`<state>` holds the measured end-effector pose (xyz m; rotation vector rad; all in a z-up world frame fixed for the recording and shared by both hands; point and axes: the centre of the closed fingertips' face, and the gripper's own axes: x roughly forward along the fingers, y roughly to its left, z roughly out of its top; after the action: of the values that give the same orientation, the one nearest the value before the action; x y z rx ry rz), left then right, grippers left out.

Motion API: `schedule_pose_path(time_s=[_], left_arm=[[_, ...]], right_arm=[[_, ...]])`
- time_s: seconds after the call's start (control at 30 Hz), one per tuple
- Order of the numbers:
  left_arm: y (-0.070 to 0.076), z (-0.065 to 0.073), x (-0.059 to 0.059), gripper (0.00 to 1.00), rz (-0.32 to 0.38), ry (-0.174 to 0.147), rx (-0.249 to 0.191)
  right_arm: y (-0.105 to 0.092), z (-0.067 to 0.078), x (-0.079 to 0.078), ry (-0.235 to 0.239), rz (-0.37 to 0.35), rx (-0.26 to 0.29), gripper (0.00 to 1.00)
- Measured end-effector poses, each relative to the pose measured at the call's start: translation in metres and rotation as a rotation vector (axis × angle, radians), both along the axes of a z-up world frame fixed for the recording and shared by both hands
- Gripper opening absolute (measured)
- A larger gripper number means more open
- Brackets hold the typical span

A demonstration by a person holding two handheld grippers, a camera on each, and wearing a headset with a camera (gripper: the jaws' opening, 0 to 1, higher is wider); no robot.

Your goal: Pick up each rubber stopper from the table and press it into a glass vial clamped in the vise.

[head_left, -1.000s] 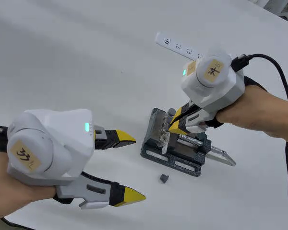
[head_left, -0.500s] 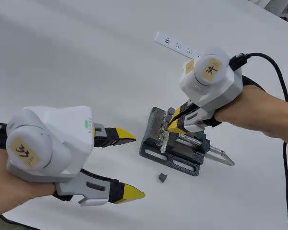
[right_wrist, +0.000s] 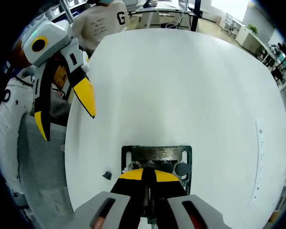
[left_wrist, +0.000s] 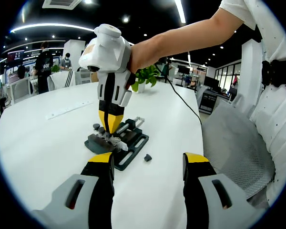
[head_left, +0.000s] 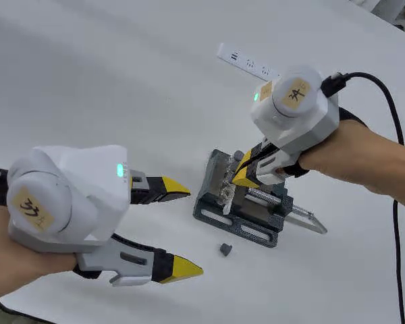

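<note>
Right hand-held gripper (head_left: pixel 241 178) closed, tips over the vise (head_left: pixel 212 214)

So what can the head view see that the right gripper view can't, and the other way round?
Head view: the right gripper with its white body from above, the black cable running from it, and the person's hand holding it. Right gripper view: its own shut jaws from behind, plus a person in a white top beyond the table. Shared: the vise, the loose rubber stopper on the table, the open left gripper and the white power strip.
</note>
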<state>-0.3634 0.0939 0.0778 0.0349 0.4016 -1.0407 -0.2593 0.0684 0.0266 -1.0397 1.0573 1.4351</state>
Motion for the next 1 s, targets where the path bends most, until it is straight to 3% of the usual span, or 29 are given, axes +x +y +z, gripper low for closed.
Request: schedule_pose_path(time_s=[1.0], left_arm=[[-0.0074, 0.0034, 0.0033, 0.55, -0.009, -0.004, -0.013]], right_arm=[[0.0021, -0.0020, 0.0013, -0.007, 0.026, -0.044, 0.01]])
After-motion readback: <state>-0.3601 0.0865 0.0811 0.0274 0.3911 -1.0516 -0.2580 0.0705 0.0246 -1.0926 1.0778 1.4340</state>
